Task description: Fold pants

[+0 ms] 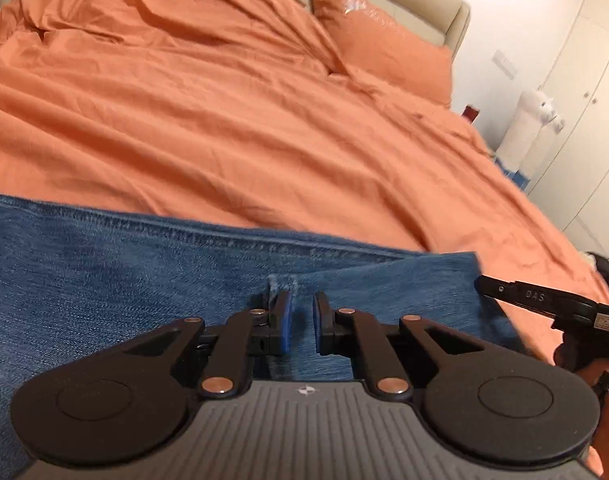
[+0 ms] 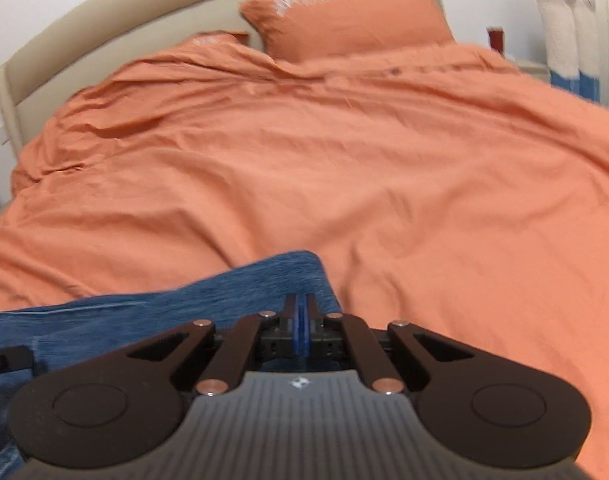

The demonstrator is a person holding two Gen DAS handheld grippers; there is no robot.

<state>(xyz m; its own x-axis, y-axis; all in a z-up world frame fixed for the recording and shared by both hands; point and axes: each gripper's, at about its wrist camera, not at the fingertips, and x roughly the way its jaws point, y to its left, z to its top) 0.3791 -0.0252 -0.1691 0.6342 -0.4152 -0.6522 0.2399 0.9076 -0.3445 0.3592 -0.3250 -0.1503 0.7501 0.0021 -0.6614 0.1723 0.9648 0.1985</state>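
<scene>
The blue jeans (image 1: 144, 280) lay flat across the near edge of the bed, on top of the orange duvet (image 1: 224, 120). In my left wrist view the denim filled the lower half of the frame, with a stitched seam running along its far edge and a squared corner ending toward the right. In my right wrist view the jeans (image 2: 232, 292) reached only to the middle of the frame, their rounded far corner sitting just ahead of my fingers.

My left gripper (image 1: 301, 322) hovered low over the denim with its blue-padded fingers (image 1: 285, 320) held slightly apart; a narrow strip of fabric showed in the gap, right below a pale, worn patch in the cloth. I could not tell whether the pads touched the jeans. My right gripper (image 2: 301, 320) had its fingers pressed together, the blue pads meeting face to face over the right edge of the jeans. I could not tell whether any denim was caught between them. From the left wrist view, the right gripper (image 1: 544, 304) showed as a black arm poking in at the right side, its tip near the corner of the jeans.

Farther out, two orange pillows (image 2: 344, 20) leaned against the beige headboard (image 2: 104, 28). A white and blue plush figure (image 2: 568, 32) stood beside the bed at the right, with a white wardrobe (image 1: 584, 80) behind it.
</scene>
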